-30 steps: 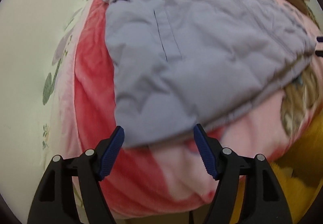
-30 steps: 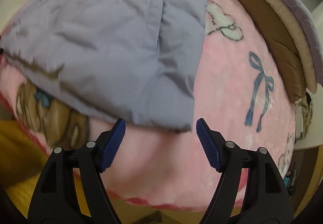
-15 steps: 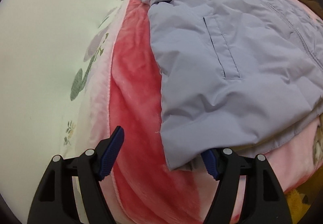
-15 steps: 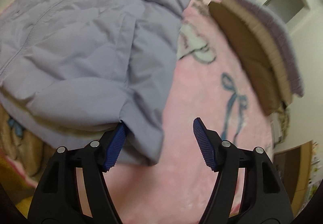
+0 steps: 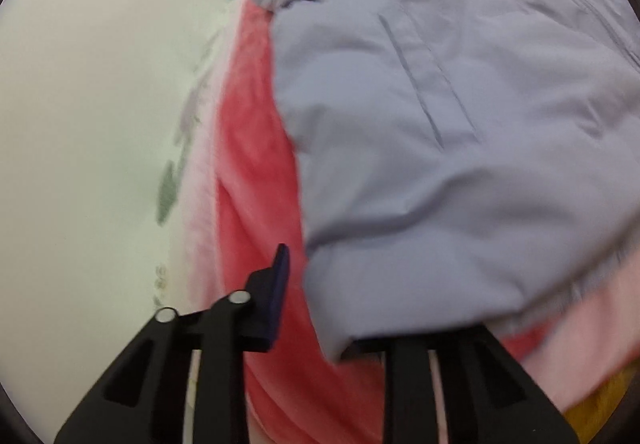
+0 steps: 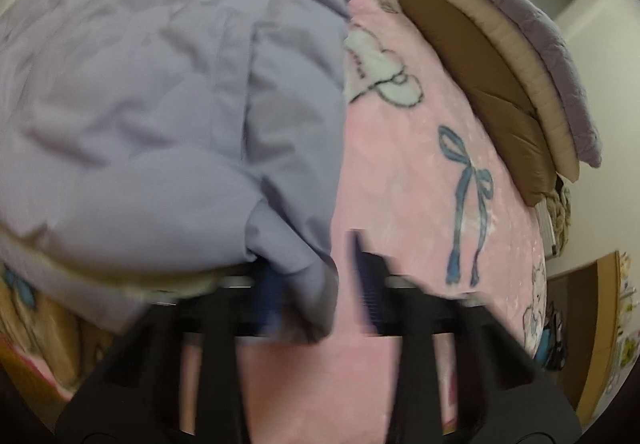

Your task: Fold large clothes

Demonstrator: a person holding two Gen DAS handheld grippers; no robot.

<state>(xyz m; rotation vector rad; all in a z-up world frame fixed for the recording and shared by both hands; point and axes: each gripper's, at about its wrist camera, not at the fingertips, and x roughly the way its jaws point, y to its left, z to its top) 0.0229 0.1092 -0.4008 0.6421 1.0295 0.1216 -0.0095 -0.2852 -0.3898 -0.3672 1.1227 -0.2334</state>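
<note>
The left gripper has one finger bare and the other hidden under the hem corner of the single lilac padded jacket, so I cannot tell whether it has bitten. The right gripper, blurred, has the opposite hem corner between narrowly parted jaws, not visibly pinched. The jacket lies spread across the near edge of the one pink blanket; it looks puffy, light and slick, so I would grip deep on the stitched hem.
</note>
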